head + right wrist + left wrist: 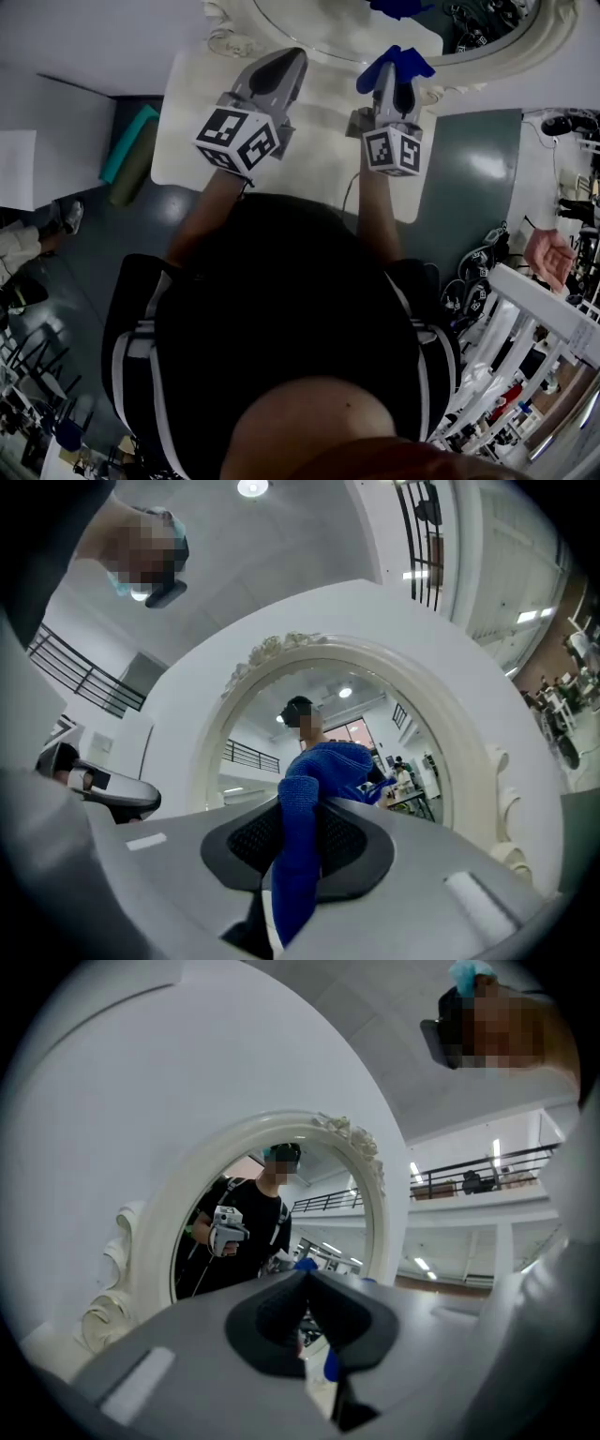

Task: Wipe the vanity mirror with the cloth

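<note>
The vanity mirror (314, 21) in its white ornate frame stands at the back of a white table (187, 122). My right gripper (390, 73) is shut on a blue cloth (395, 62), held up close to the mirror's lower rim. In the right gripper view the cloth (323, 772) rises from between the jaws of my right gripper (298, 829) in front of the mirror (267, 733). My left gripper (292, 58) hovers beside it to the left, pointed at the mirror. Seen in its own view, the left gripper (305, 1283) is shut on nothing and faces the mirror (248, 1232).
A teal roll (129, 142) lies on the dark floor left of the table. A white rack (544, 314) and someone's hand (549, 255) are at the right. Another person's feet (42, 234) show at the far left.
</note>
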{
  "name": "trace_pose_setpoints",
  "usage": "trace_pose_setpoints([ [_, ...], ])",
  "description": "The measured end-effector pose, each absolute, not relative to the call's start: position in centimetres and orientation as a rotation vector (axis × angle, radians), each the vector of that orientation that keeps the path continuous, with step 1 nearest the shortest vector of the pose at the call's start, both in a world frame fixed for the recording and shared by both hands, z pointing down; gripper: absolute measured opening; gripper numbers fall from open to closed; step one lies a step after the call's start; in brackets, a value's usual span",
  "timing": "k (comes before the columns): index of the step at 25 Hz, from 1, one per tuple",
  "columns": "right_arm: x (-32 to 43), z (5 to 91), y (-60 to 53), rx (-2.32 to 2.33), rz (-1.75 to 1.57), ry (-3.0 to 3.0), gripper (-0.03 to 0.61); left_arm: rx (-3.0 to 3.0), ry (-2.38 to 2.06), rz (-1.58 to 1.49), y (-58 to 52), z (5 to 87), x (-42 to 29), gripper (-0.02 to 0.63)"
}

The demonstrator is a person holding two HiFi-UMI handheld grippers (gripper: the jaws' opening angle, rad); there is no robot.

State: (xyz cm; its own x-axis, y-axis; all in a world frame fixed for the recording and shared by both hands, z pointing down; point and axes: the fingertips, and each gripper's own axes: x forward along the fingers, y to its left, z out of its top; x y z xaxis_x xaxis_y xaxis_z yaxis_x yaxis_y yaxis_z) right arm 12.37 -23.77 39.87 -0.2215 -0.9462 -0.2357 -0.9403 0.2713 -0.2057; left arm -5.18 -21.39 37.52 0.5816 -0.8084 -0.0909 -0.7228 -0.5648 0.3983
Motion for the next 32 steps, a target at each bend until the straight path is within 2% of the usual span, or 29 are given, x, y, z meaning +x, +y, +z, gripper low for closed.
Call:
trace_pose_setpoints([
  [9, 18.2, 41.9, -21.7, -1.890, -0.123, 2.161, 0.075, 2.542, -1.150, -0.310, -21.9, 38.7, -0.3, 0.012],
  [32, 19.2, 43.1, -21.4, -1.904, -0.164, 2.196, 0.074, 2.553, -1.132, -0.302, -22.7, 39.0, 2.0, 0.012],
])
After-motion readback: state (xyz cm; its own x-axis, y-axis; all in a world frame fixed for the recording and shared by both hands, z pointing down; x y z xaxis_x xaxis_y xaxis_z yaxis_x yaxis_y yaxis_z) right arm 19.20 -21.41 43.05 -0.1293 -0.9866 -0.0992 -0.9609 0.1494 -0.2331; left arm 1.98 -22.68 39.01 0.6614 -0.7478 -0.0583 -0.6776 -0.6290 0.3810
